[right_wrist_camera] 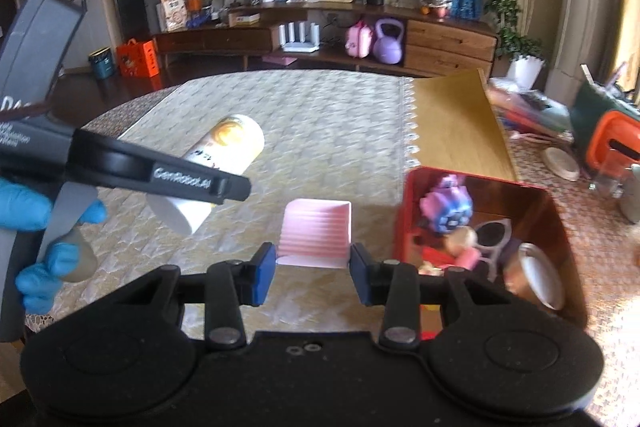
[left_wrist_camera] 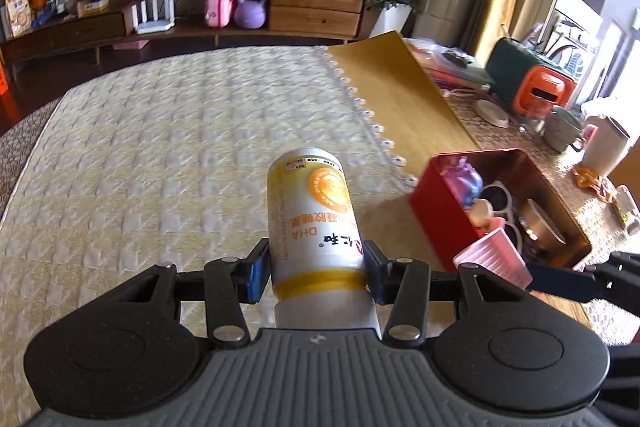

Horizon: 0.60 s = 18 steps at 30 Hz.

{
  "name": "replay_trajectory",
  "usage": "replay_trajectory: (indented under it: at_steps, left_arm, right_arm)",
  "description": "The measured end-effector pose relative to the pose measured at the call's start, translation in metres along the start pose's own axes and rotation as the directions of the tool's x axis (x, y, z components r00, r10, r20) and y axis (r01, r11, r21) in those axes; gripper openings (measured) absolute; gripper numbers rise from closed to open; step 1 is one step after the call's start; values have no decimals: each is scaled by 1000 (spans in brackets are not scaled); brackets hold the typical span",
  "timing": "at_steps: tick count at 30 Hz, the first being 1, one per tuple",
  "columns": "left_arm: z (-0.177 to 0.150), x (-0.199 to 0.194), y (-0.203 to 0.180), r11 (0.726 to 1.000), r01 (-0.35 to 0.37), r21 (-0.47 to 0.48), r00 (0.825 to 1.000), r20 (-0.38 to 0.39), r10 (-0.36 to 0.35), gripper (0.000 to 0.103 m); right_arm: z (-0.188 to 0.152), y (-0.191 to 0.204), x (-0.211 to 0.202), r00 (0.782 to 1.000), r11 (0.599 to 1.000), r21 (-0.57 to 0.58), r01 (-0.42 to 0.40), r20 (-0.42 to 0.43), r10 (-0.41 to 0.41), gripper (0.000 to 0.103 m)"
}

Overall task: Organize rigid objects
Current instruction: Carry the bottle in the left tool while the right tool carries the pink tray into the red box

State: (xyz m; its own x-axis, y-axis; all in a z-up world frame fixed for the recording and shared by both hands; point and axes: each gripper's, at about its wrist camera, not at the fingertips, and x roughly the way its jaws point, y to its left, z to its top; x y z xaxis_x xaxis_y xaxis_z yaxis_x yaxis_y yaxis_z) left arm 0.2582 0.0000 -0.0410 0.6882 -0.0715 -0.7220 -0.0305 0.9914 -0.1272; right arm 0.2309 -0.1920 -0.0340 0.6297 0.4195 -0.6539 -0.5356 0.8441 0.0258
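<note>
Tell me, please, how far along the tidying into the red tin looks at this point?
Partly done. The red tin already holds a purple toy, white-framed sunglasses and a metal cup. In hand: the left gripper clamps a white-and-yellow bottle, and the right gripper holds a pink ribbed container; both are outside the tin. Left: placing those two inside.

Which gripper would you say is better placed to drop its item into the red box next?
Right. The right gripper holds the pink ridged piece beside the red box; the left gripper's bottle sits farther away.
</note>
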Motion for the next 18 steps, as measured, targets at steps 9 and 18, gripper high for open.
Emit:
replay_trajectory:
  at_steps: [9,18]
  left_arm:
    - [0,-7,-52,996,55,76,998,4,-56,45]
    - [-4,25,-85,993,66,103,997,-54,-60,45]
  right_arm:
    - [-17,-50,-30,997,995,60,79,16,-81,39]
    - [-36,-96,-30,989,982,111,151,-12,-150,39]
